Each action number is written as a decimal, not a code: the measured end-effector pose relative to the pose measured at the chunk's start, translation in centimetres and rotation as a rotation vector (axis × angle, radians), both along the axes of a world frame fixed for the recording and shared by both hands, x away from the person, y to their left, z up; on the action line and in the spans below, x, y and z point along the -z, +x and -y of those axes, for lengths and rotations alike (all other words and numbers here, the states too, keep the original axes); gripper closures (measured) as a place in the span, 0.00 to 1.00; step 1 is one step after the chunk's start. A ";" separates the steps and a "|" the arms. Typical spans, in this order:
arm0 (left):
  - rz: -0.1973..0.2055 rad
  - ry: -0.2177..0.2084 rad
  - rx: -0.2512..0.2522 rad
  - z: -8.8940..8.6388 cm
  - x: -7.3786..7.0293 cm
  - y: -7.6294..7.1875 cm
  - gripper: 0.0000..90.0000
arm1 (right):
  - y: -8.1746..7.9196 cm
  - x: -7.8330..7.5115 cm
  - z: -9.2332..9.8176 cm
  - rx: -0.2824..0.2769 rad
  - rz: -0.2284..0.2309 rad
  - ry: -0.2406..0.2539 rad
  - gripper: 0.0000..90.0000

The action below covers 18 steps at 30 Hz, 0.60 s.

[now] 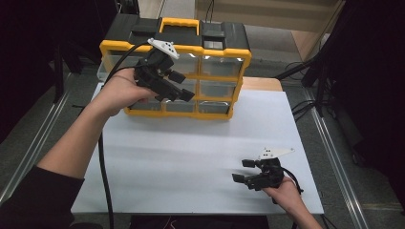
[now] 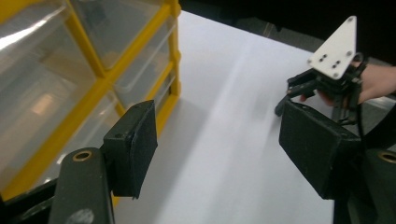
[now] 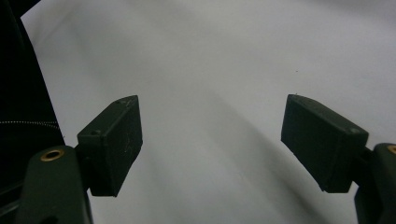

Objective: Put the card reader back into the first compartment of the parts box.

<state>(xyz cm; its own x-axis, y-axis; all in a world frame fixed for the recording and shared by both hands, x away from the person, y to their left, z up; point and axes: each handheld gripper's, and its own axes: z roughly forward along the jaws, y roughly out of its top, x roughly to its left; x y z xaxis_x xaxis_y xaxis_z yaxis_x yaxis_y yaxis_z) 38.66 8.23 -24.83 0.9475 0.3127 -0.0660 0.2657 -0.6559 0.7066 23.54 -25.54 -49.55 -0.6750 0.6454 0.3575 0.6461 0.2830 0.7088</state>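
– At table's far edge: yellow drawer box (image 1: pixel 210 107), L gripper (image 1: pixel 179 86) right in front of it, jaws wide, nothing held.
– R gripper (image 1: pixel 244 171)?
– Near right corner of white mat (image 1: pixel 191 157), jaws apart, empty.

Drawer cabinet (image 1: pixel 210 50): yellow frame, black top, clear drawers. Both the left gripper (image 1: pixel 179 86) and right gripper (image 1: pixel 244 171) are black with pale plates. Table (image 1: pixel 191 152): plain white.

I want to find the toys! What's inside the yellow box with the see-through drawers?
The yellow box has clear drawers that look empty. The left gripper and hand cover some drawers, so those stay hidden.
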 end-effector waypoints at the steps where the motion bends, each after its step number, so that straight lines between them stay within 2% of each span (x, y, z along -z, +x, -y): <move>1: -0.008 0.002 0.002 0.1 0.2 -0.3 0.33 | 0.0 0.0 0.0 0.000 -0.002 0.001 0.21; 8: -0.015 0.005 0.015 0.5 1.1 -0.8 0.33 | 0.0 0.0 -0.1 -0.001 -0.002 0.003 0.21; 18: -0.016 -0.001 0.018 0.8 3.4 -1.9 0.33 | 0.0 0.0 -0.1 -0.002 -0.004 0.004 0.21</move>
<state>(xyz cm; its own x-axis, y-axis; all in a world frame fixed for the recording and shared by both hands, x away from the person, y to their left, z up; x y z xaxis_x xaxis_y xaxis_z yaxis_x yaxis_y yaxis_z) 36.77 7.40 -28.19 0.9519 0.2954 -0.0813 0.2650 -0.6603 0.7027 23.51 -25.47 -49.54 -0.6747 0.6427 0.3630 0.6487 0.2817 0.7070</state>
